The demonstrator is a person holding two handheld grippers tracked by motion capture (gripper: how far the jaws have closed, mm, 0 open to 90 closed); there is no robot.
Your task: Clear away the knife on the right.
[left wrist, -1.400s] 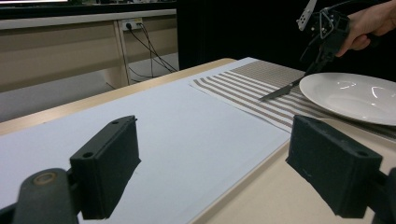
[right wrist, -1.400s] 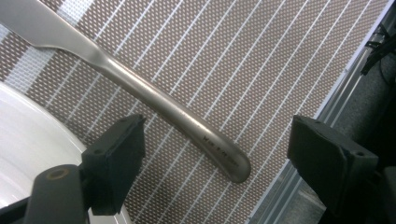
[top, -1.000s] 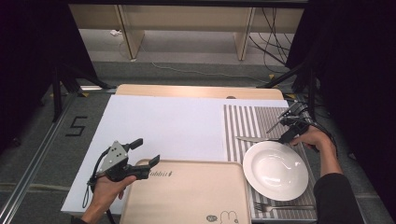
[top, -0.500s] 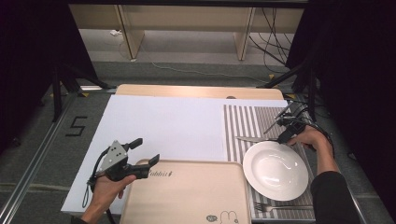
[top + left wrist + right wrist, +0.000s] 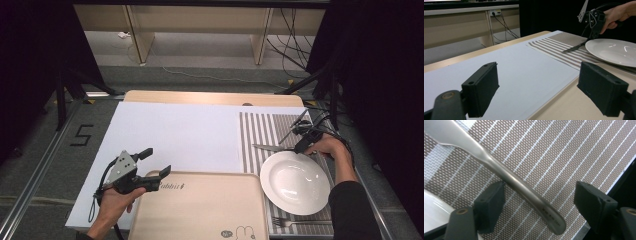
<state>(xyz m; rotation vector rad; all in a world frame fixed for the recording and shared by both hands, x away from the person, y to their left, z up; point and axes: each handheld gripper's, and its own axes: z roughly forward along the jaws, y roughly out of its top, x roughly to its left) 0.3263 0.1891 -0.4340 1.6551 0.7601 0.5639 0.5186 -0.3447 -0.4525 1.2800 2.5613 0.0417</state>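
So my right claw [image 5: 537, 202] is down over the knife [image 5: 524, 187] handle. The jaws are still apart but they've just been closing in, with the handle sitting between them: it runs right past the left pad and there's a clear gap to the right pad, so nothing's pinched yet. The handle end lies flat on the striped placemat [image 5: 564, 152] directly under the claw, and the blade runs off ahead and to the left. A sliver of the white plate [image 5: 434, 210] pokes in just left of the left jaw.

From above, the same claw sits just past the plate's [image 5: 295, 182] far rim, with the knife [image 5: 272, 148] lying on the placemat [image 5: 260, 130] and pointing away from it. There's a fork [image 5: 300, 221] on the near side of the plate.

My left claw [image 5: 157, 162] is way across the table, jaws wide apart and holding nothing, hovering at the corner of the wooden tray [image 5: 200, 210], white sheet [image 5: 175, 130] beyond it
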